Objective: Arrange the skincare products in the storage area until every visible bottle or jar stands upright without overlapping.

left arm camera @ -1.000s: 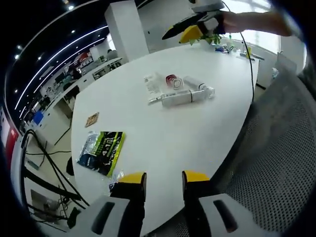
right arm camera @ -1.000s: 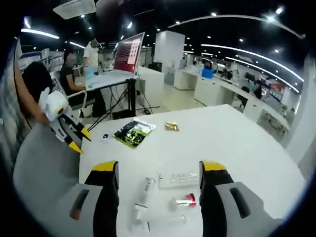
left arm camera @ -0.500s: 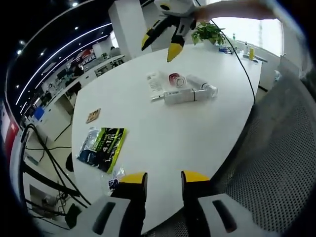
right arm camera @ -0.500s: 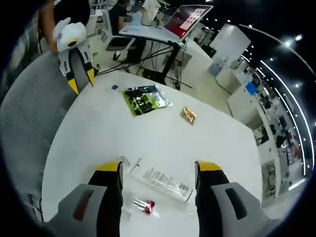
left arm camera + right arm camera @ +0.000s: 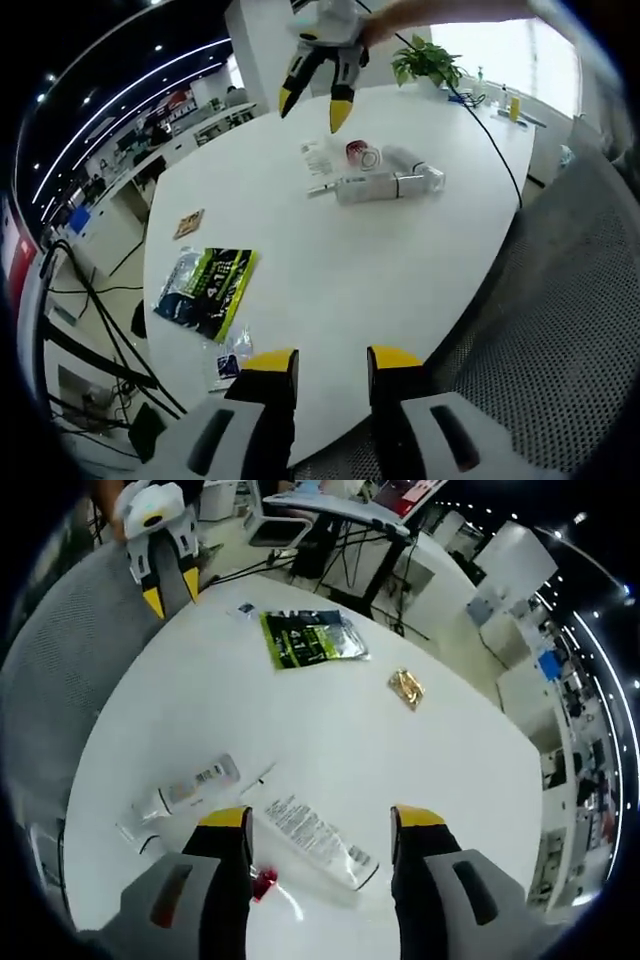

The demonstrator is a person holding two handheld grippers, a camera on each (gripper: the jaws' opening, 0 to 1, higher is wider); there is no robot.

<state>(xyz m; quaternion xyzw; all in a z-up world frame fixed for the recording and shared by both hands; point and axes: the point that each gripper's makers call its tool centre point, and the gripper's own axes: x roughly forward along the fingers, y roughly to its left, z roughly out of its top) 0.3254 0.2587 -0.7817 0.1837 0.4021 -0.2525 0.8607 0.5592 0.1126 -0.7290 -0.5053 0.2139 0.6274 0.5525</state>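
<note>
Near the far middle of the white desk (image 5: 330, 260) the skincare products lie in a tight cluster: a clear pump bottle (image 5: 385, 186) on its side, a red-capped jar (image 5: 358, 153) touching it, and a flat clear packet (image 5: 315, 160) just beside them. Broad bare desk surrounds the cluster up to the curved rim. Above it, the right gripper (image 5: 310, 105) hangs with jaws apart, empty. The left gripper (image 5: 320, 362), jaws apart and empty, sits over the near rim, beside a grey mesh chair (image 5: 560, 330). The left gripper view adds a potted plant (image 5: 425, 62). The right gripper view shows the green packet (image 5: 312, 638) and a small gold sachet (image 5: 406, 686) well apart from the products.
</note>
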